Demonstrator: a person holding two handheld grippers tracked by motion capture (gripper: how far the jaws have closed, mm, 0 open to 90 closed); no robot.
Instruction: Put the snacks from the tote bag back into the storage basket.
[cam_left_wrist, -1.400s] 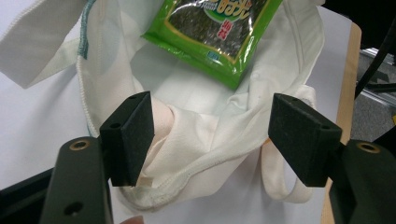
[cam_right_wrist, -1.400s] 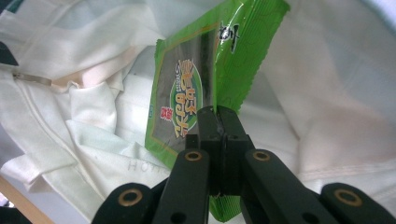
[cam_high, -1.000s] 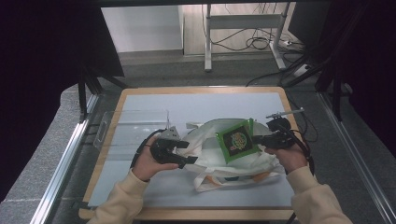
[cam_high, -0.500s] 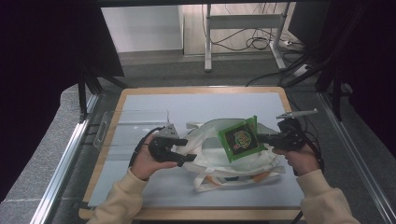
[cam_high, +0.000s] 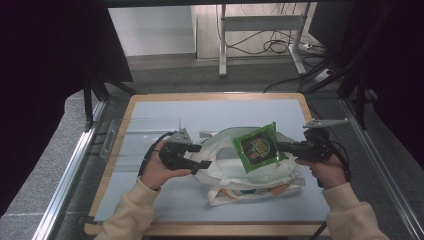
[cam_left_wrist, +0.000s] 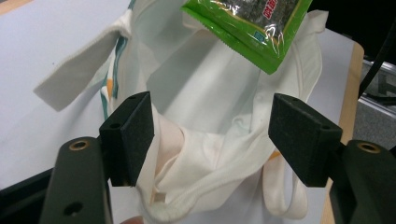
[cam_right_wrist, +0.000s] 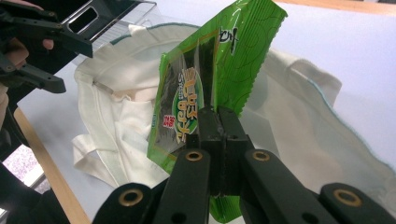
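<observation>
Green swirl-print snack pkt, white tote bag w/ teal trim

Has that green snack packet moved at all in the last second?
Yes. The green snack packet, pinched in the right claw, has tipped up on edge and lifted slightly off the white bag, which lies where it was.

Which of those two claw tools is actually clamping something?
The right gripper: its jaws are shut on the green snack packet. The left gripper is open at the white bag.
</observation>
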